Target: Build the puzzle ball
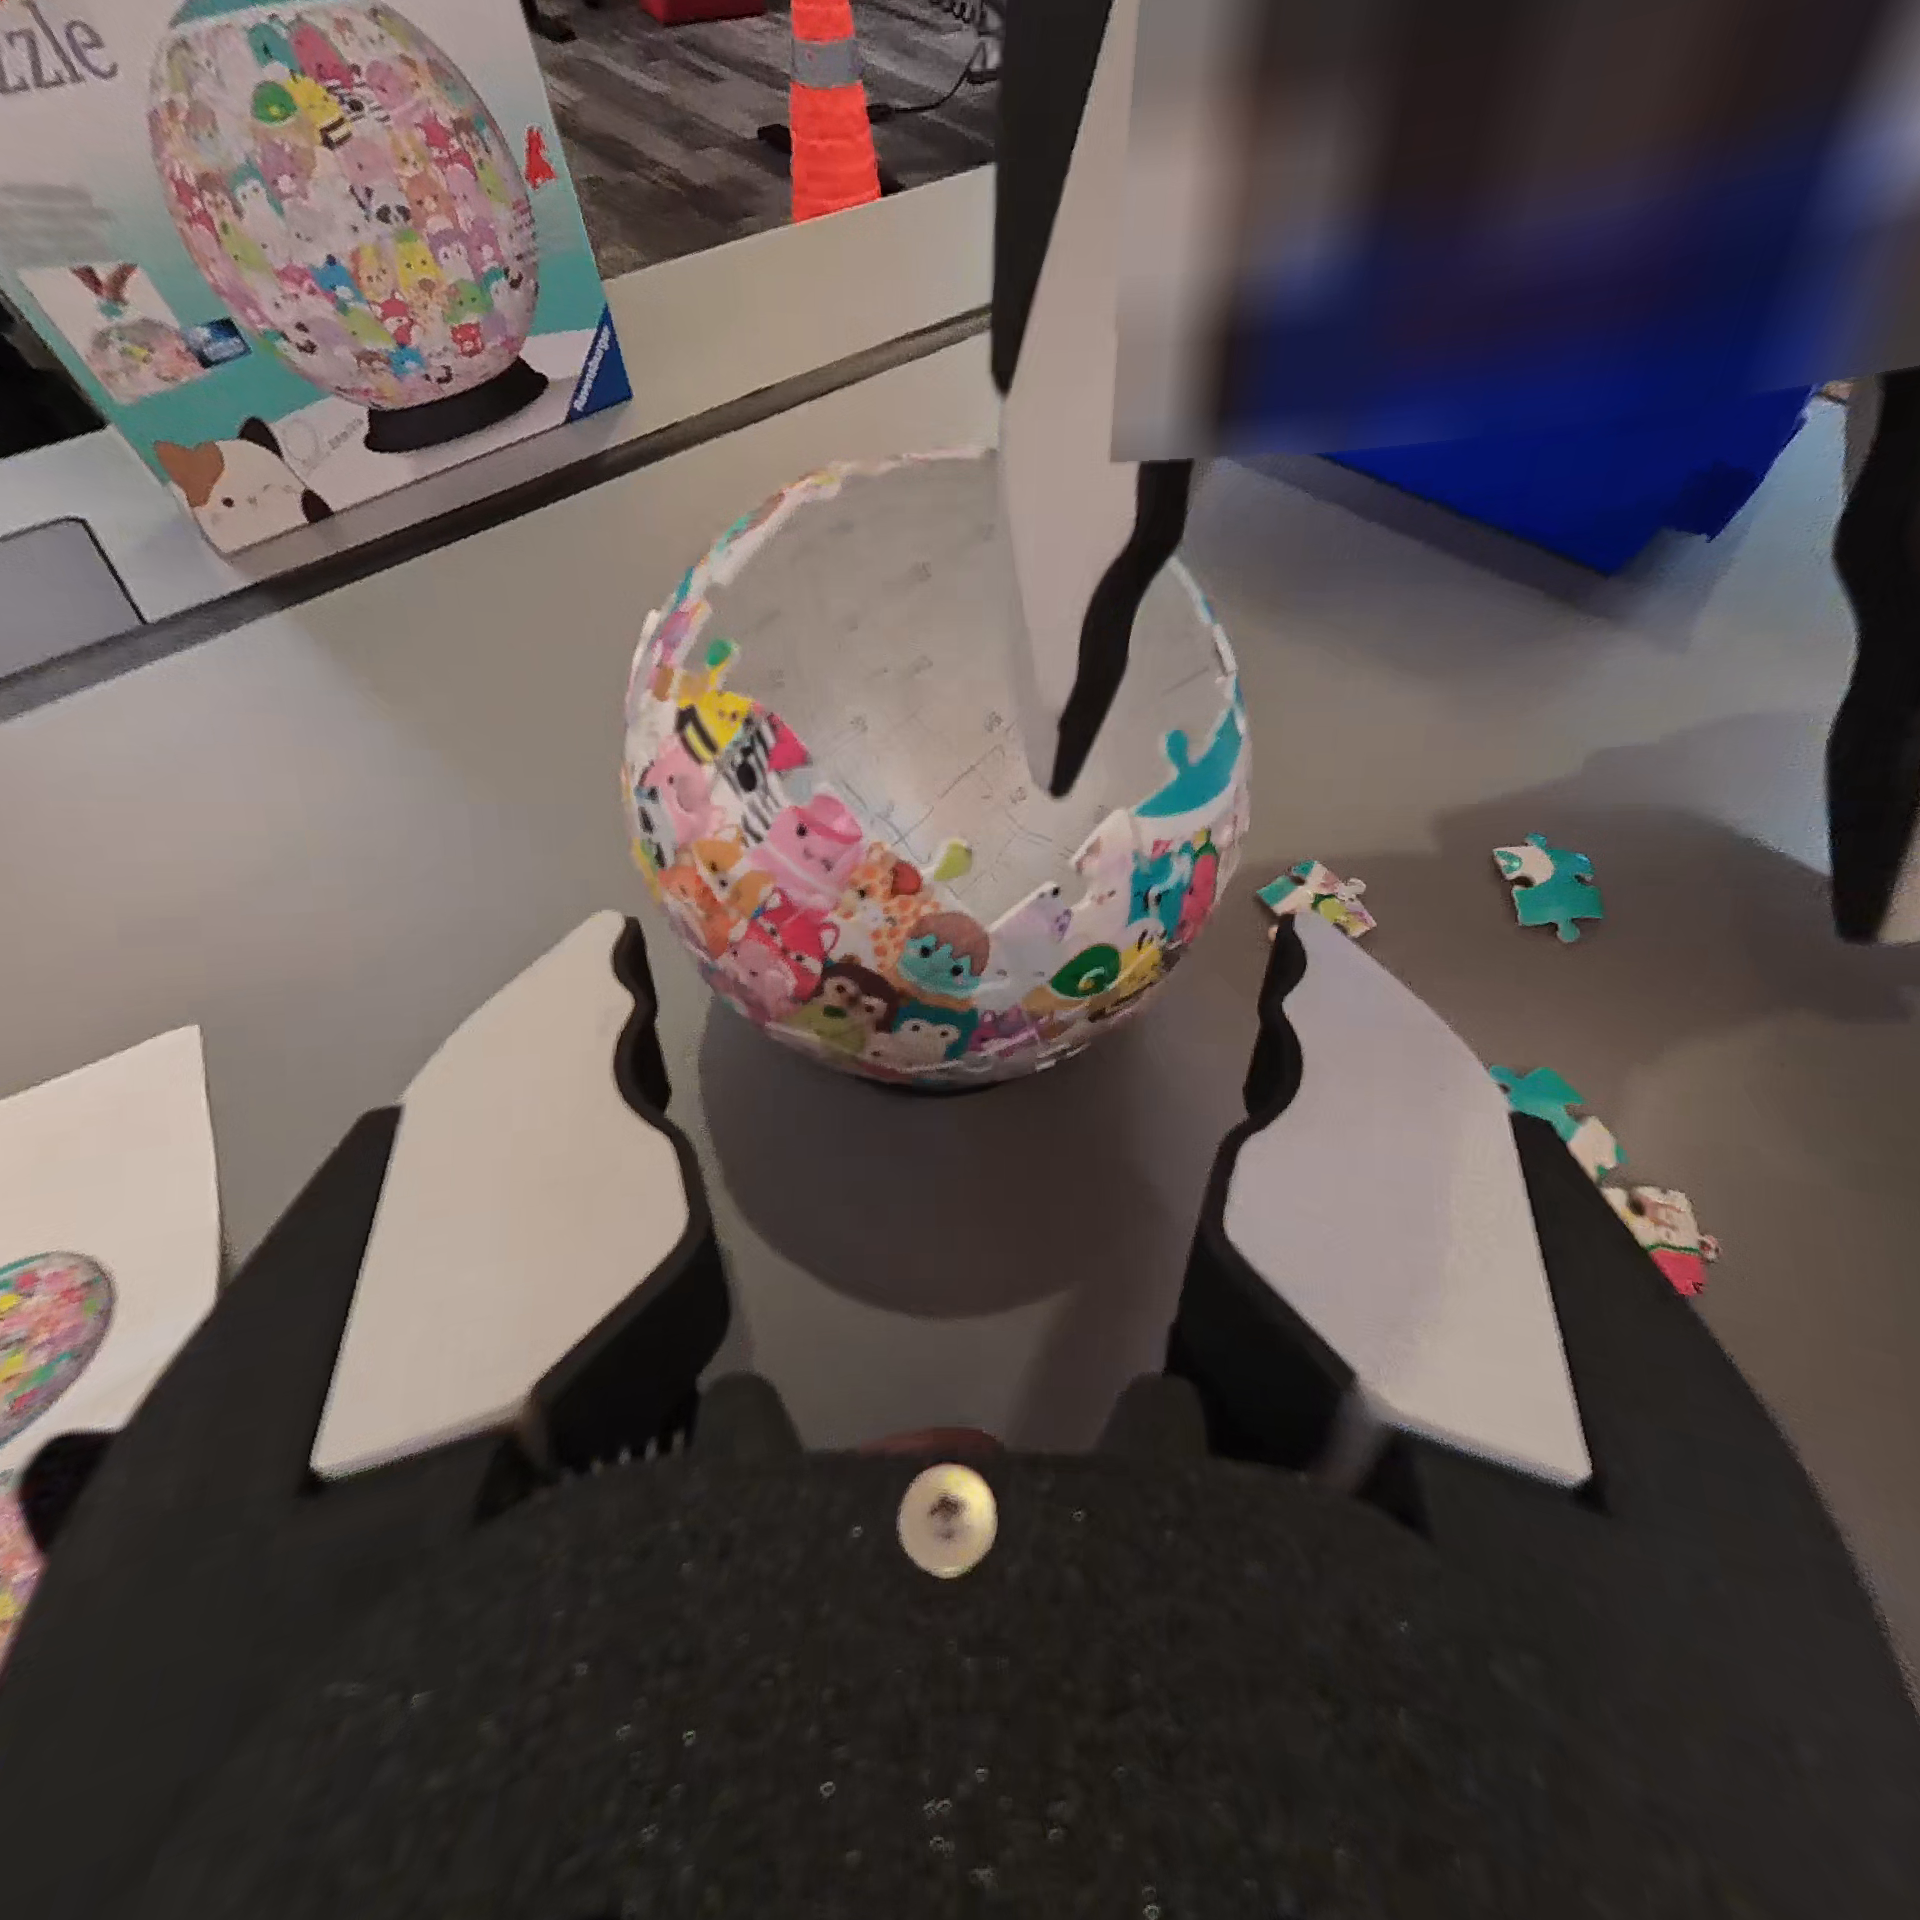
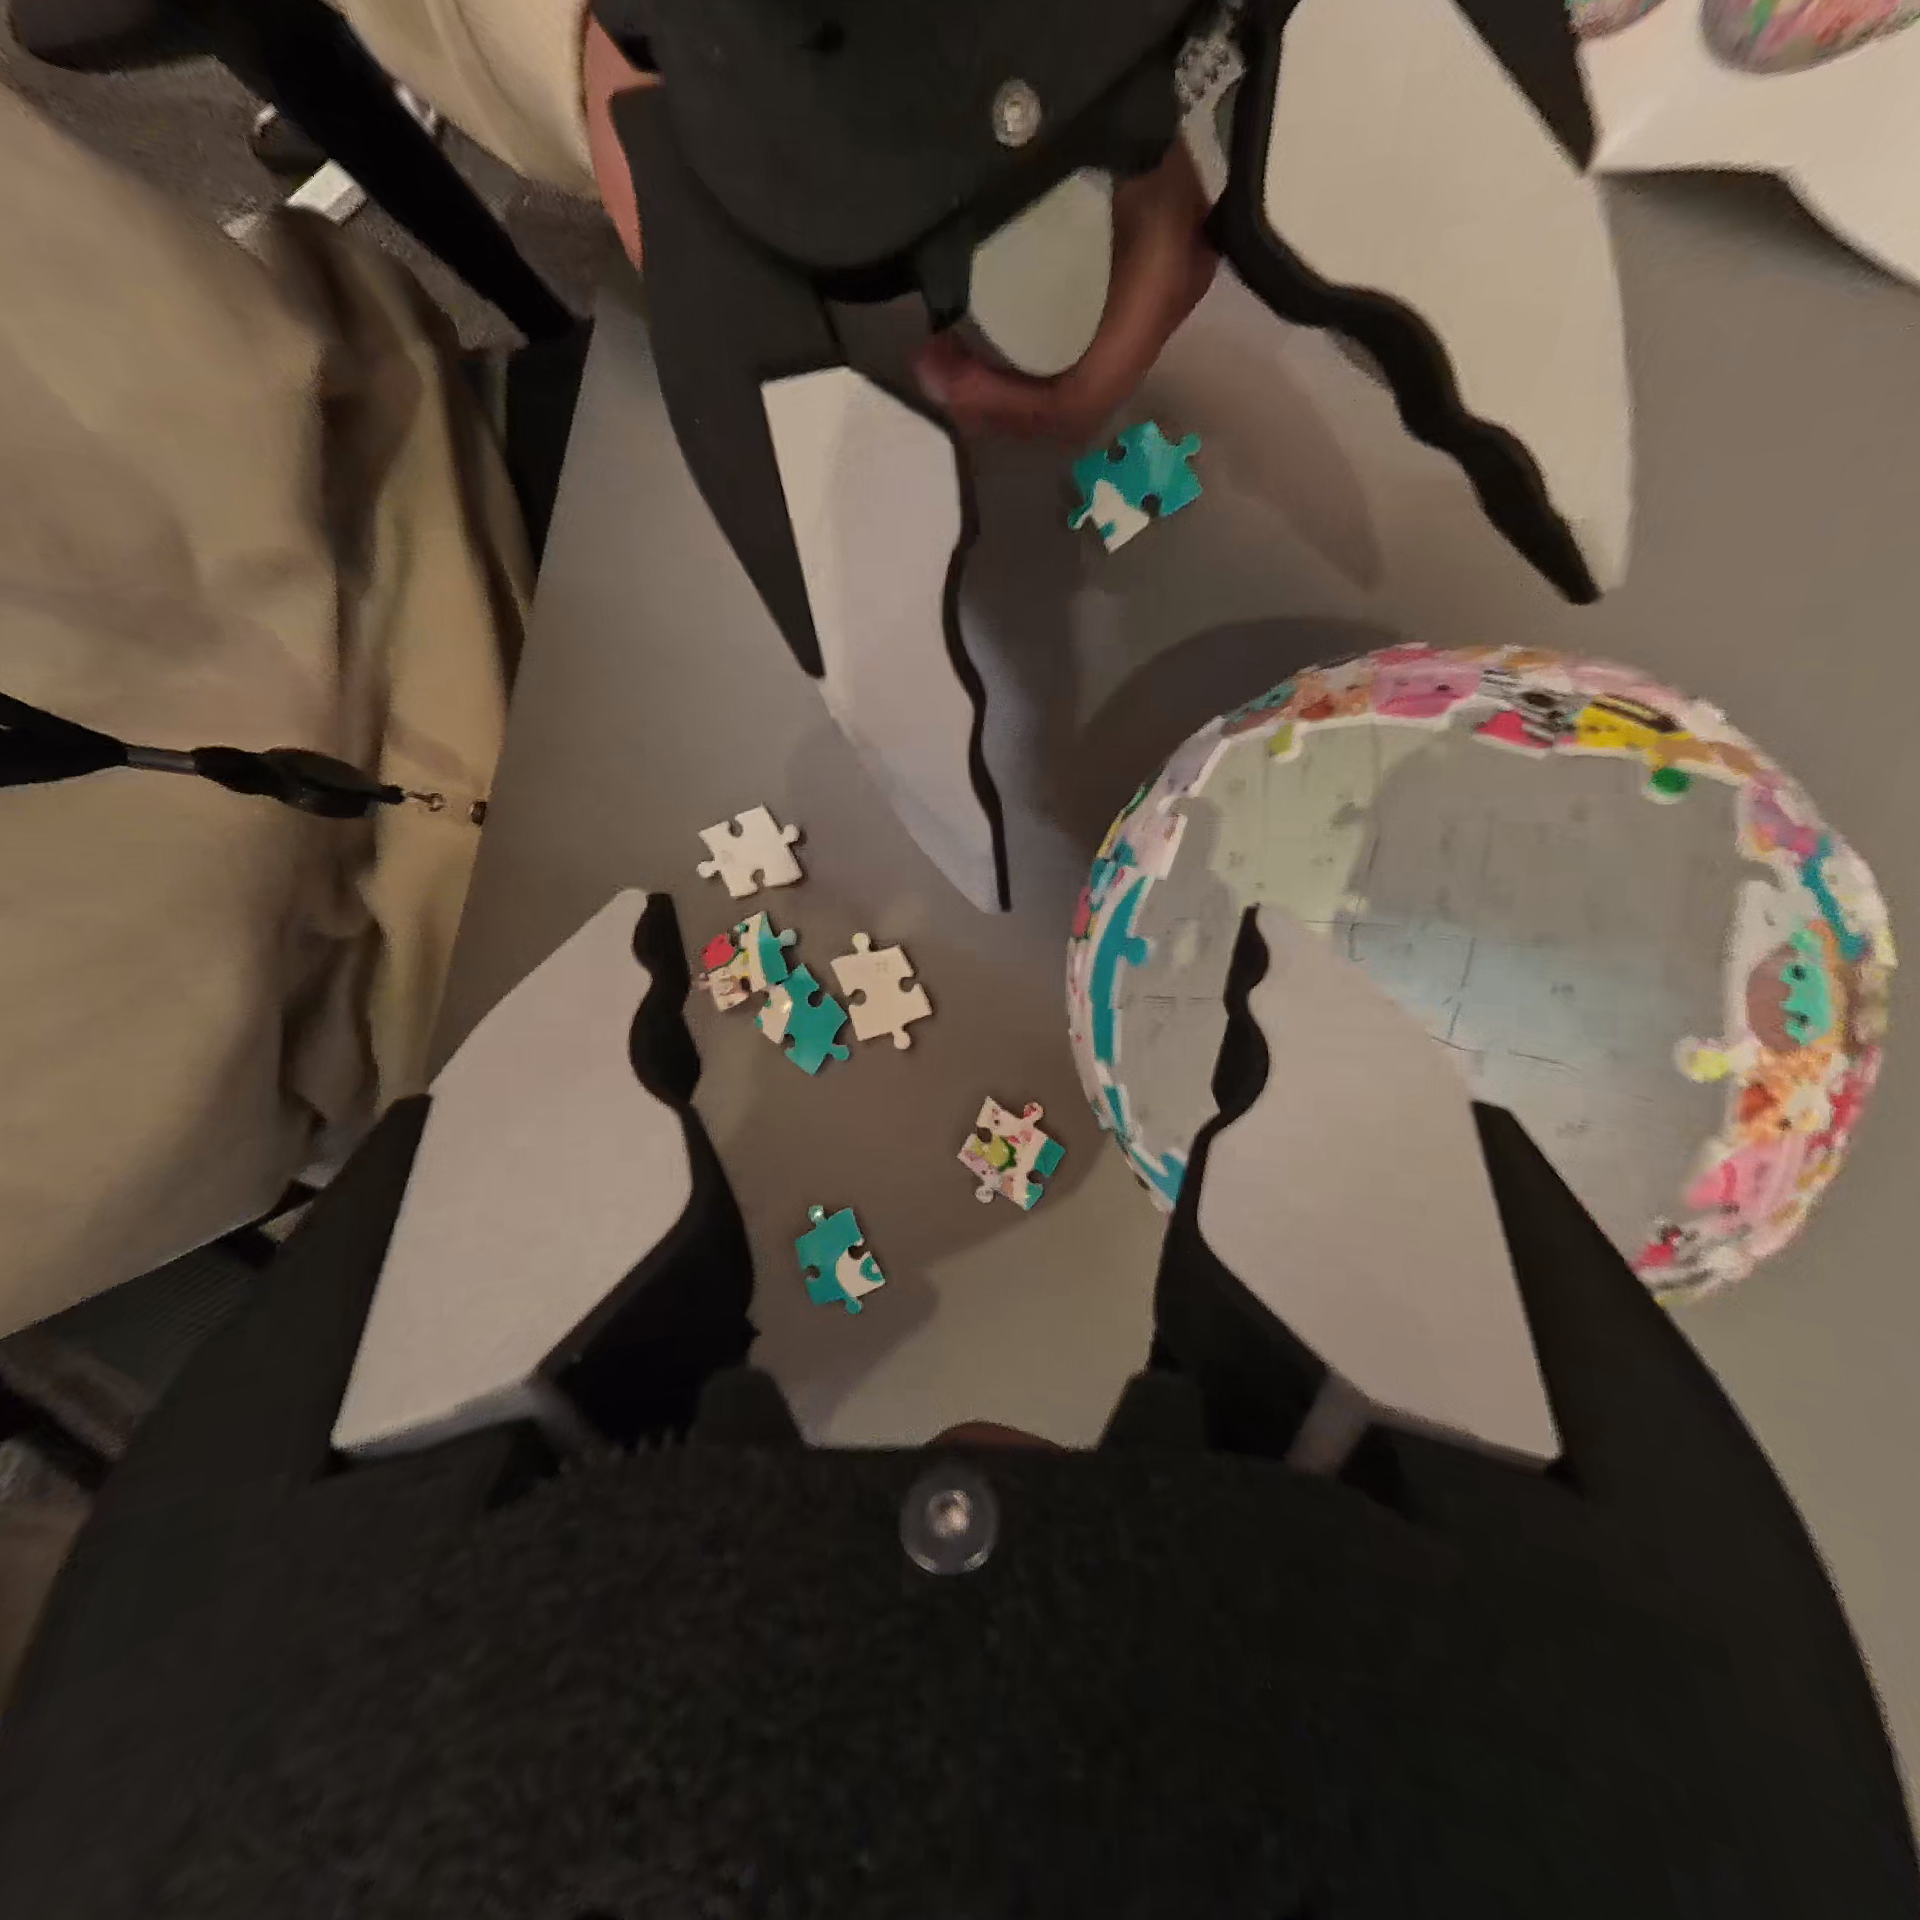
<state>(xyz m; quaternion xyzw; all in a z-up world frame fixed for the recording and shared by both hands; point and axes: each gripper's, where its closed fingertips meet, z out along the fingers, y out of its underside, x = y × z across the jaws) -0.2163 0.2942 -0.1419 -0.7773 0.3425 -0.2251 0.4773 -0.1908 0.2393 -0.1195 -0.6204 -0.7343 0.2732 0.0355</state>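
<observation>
The puzzle ball (image 1: 831, 883) is a part-built shell of colourful cartoon pieces, open at the top with a white inside, standing on the grey table (image 1: 312, 831). My left gripper (image 1: 956, 935) is open and empty, just in front of the ball. My right gripper (image 2: 951, 909) is open and empty, above the table with its right finger over the ball's opening (image 2: 1455, 987); the left wrist view shows that finger (image 1: 1081, 644) pointing down into the shell. Several loose pieces (image 2: 881, 989) lie between the right gripper's fingers, some face down and white.
The puzzle box (image 1: 343, 260) stands at the back left. A printed sheet (image 1: 94, 1247) lies at the left front. More pieces (image 1: 1548, 883) lie right of the ball, and a teal one (image 2: 1132, 483) under the left gripper (image 2: 1288, 748). A blue bin (image 1: 1558, 478) is back right. A person in beige (image 2: 208, 623) stands at the table's edge.
</observation>
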